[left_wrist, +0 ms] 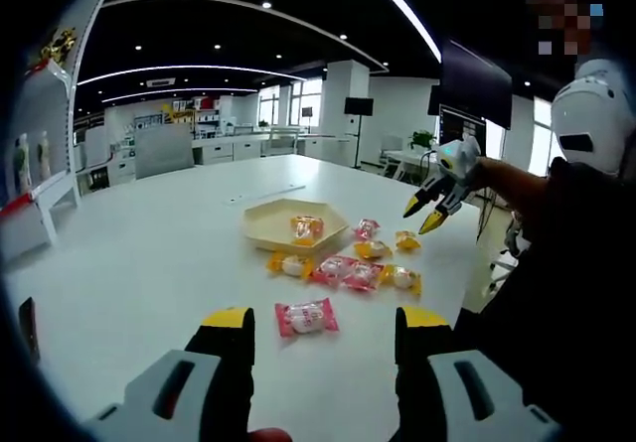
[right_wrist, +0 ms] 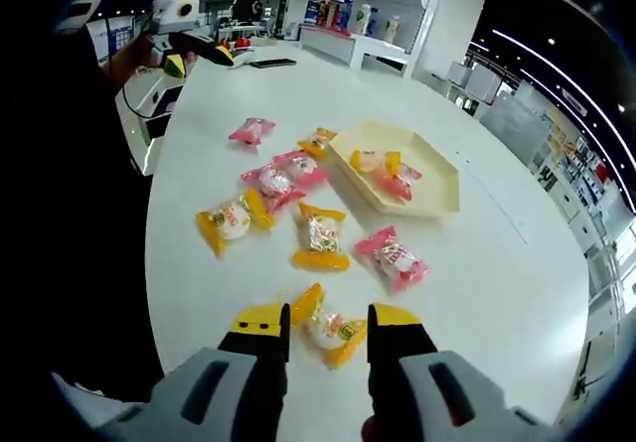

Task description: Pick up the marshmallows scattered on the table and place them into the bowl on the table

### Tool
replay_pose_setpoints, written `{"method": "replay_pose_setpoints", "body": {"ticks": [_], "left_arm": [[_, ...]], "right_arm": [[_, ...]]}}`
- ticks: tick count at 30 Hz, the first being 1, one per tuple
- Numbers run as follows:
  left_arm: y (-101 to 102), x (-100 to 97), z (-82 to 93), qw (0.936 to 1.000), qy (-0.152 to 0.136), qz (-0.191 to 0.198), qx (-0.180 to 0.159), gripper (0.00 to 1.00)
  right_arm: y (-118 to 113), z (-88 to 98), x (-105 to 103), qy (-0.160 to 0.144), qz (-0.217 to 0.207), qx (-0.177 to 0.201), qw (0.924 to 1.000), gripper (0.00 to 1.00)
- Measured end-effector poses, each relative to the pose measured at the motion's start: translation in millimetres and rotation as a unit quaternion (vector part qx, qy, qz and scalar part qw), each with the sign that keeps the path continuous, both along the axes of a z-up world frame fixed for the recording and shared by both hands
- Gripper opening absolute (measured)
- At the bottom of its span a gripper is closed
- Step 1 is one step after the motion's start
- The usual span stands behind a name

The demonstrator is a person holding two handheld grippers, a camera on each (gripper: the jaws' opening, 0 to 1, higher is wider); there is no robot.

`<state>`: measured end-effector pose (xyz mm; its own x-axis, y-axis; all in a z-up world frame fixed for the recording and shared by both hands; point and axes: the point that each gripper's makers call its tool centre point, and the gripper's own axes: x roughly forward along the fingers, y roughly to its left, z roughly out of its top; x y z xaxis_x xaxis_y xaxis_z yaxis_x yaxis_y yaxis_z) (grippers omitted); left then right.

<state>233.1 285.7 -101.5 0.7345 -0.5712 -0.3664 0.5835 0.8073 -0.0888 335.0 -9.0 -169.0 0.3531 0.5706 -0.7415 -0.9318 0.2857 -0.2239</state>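
White round table (right_wrist: 517, 263) in open office, wrapped marshmallows (right_wrist: 320, 235) beside bowl (right_wrist: 437, 179), left gripper (left_wrist: 323, 321) and right gripper (right_wrist: 328, 325) both unclenched, holding nothing

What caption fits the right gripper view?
Open right claw straddles a yellow-wrapped marshmallow near the cream hexagonal bowl.

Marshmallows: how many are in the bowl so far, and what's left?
Done: about two wrapped marshmallows lie in the bowl. In hand: nothing gripped; the right hand-held gripper straddles a yellow-wrapped marshmallow, the left hand-held gripper faces a pink one. Left: roughly seven on the table.
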Motion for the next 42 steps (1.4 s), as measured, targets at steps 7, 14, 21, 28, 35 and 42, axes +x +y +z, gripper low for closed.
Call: {"method": "replay_pose_setpoints", "body": {"ticks": [7,14,21,28,35,42], "left_arm": [[0.5,-0.2,-0.5,1.0000,0.001,0.002,0.000,0.57],[1.2,-1.3,-0.9,1.0000,0.002,0.003,0.000,0.57],[1.2,-2.6,-0.8,1.0000,0.002,0.003,0.000,0.57],[2.7,-3.8,-1.3,1.0000,0.002,0.006,-0.001,0.57],[3.7,-4.5,0.7,1.0000,0.001,0.007,0.000,0.57],[3.2,-5.6,1.5,1.0000,0.000,0.007,0.001,0.57]], "right_arm": [[-0.6,-2.5,-0.6,0.003,0.022,-0.019,0.9996,0.31],[2.0,-3.6,-1.0,0.002,0.047,-0.029,0.9985,0.31],[5.1,-7.9,-3.6,0.002,0.082,-0.047,0.9955,0.31],[7.4,-12.1,-6.2,0.011,0.116,-0.059,0.9914,0.31],[8.7,-16.4,-9.8,0.020,0.153,-0.071,0.9854,0.31],[4.5,-19.4,-9.8,0.022,0.181,-0.091,0.9791,0.31]]}}
